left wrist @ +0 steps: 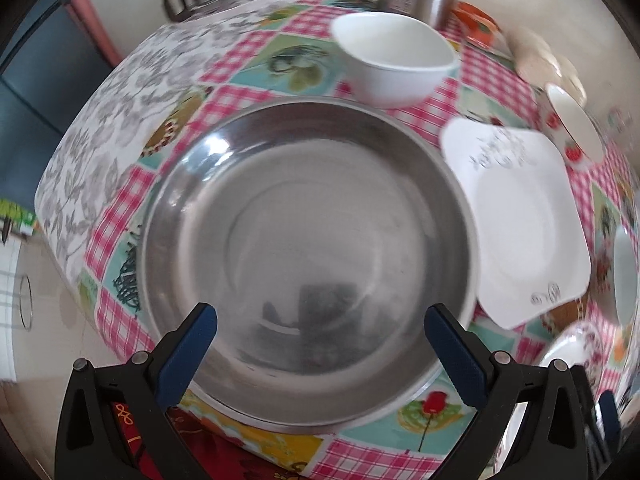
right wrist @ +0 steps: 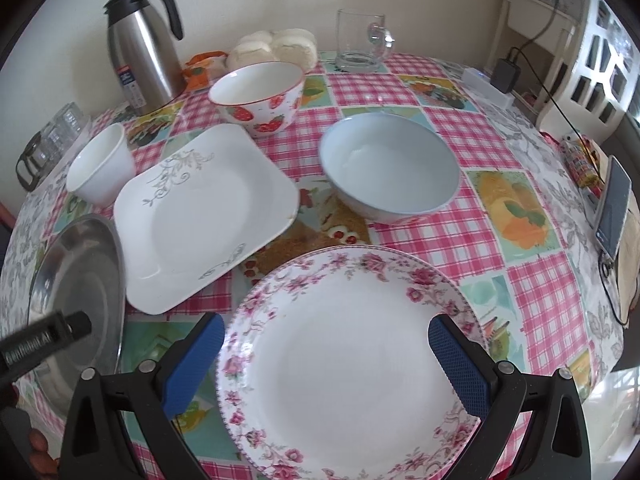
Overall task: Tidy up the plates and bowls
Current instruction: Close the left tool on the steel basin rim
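Observation:
A round steel plate (left wrist: pixel 308 248) lies on the patterned tablecloth, filling the left wrist view; my left gripper (left wrist: pixel 320 320) hovers open over its near part. Beyond it stands a small white bowl (left wrist: pixel 394 58), and to its right a square white plate (left wrist: pixel 520 232). In the right wrist view my right gripper (right wrist: pixel 326 330) is open above a floral plate (right wrist: pixel 352 360). The square white plate (right wrist: pixel 200 216), steel plate (right wrist: pixel 80 288), small white bowl (right wrist: pixel 102 164), strawberry bowl (right wrist: pixel 260 96) and pale blue bowl (right wrist: pixel 390 168) sit further back.
A steel thermos jug (right wrist: pixel 142 48), glass mug (right wrist: pixel 362 40), buns (right wrist: pixel 276 50) and upturned glasses (right wrist: pixel 52 140) line the far side. A phone (right wrist: pixel 612 204) with cables lies at the right table edge. The table's left edge (left wrist: pixel 56 184) drops off close to the steel plate.

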`<state>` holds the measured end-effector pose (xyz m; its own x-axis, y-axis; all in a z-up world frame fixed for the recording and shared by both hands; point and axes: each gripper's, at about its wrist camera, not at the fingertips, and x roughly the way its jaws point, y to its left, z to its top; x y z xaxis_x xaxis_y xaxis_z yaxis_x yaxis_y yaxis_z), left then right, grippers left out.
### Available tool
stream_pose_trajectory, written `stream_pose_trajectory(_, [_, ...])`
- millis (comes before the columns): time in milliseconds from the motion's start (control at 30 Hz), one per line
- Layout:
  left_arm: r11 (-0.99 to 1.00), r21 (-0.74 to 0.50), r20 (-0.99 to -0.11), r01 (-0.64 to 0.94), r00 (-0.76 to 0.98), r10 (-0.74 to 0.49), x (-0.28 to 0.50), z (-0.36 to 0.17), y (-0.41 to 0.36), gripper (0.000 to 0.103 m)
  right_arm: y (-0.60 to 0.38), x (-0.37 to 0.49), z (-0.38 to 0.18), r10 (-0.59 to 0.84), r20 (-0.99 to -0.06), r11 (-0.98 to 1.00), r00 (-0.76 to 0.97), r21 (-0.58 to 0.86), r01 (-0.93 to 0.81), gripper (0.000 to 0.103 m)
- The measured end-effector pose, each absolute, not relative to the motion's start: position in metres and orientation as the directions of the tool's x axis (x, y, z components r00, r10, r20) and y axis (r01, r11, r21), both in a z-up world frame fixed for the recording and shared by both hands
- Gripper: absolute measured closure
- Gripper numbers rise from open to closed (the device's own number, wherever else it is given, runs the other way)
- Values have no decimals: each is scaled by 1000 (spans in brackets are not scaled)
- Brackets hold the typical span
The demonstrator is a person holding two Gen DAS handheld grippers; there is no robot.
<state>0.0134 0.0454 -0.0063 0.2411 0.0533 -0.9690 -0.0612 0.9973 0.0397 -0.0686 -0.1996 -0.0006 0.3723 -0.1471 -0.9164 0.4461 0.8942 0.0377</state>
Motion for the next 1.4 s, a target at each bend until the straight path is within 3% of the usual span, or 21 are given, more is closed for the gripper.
stream_pose_trajectory(267, [989,8,-977,-148,211,39,24,-11,79,0,-173,-58,-4,-146,-918,925,368,5,380,0])
stream_pose_trajectory(567, [960,-25,-966,-279,253,49,36,-7,128,0,-135,-43,-8,-41,-910,959,412,80,272,0])
stream_pose_trajectory(767, [953,-27,-939,-303,334,79,42,0,145,0,-112,-35,-14,74,-899,953,431,191,235,0])
stream_pose_trajectory(967, [963,-28,-950,-268,307,57,54,-4,154,0,-92,-27,-19,160,-894,949,419,257,185,0])
stream_pose_trajectory(1233, [961,-57,-942,-271,333,38,54,-1,162,0,-86,-25,-20,178,-894,942,412,276,192,0])
stream_pose_trajectory(1400, [952,-76,-957,-297,290,14,59,-16,168,0,-96,-23,-24,197,-890,916,411,316,245,11])
